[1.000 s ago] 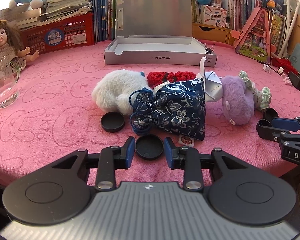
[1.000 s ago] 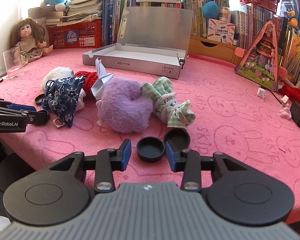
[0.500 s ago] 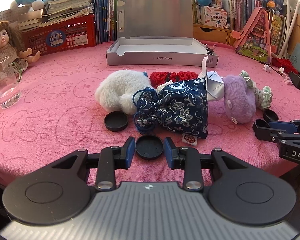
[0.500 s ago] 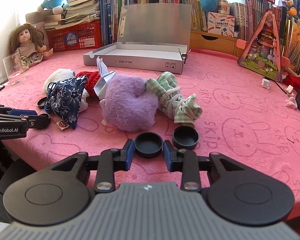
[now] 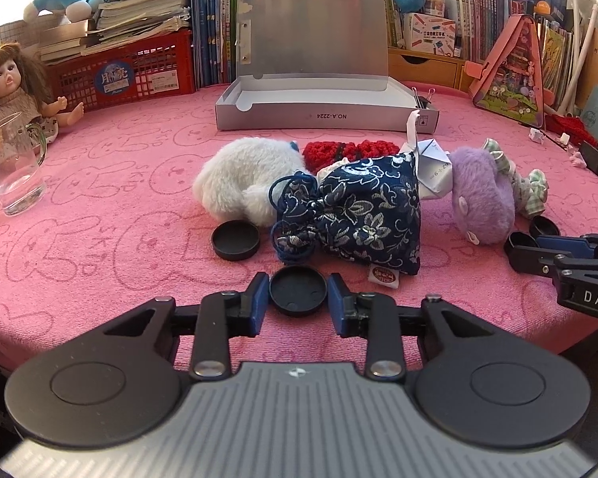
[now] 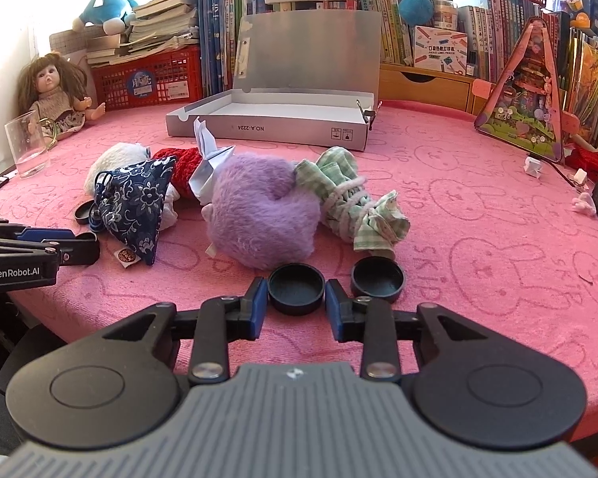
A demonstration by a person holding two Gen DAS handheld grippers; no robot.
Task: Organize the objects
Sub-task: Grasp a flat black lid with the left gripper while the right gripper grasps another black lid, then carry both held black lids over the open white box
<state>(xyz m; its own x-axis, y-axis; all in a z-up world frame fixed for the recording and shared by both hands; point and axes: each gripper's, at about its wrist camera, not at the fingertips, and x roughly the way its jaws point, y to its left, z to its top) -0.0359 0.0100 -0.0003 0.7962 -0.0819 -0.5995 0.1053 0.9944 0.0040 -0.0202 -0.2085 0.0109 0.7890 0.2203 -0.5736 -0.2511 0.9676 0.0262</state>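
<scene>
Gripping one black cap in the left gripper and another cap in the right gripper, the person should lift both level, clear of the toys, toward the far open box.
</scene>
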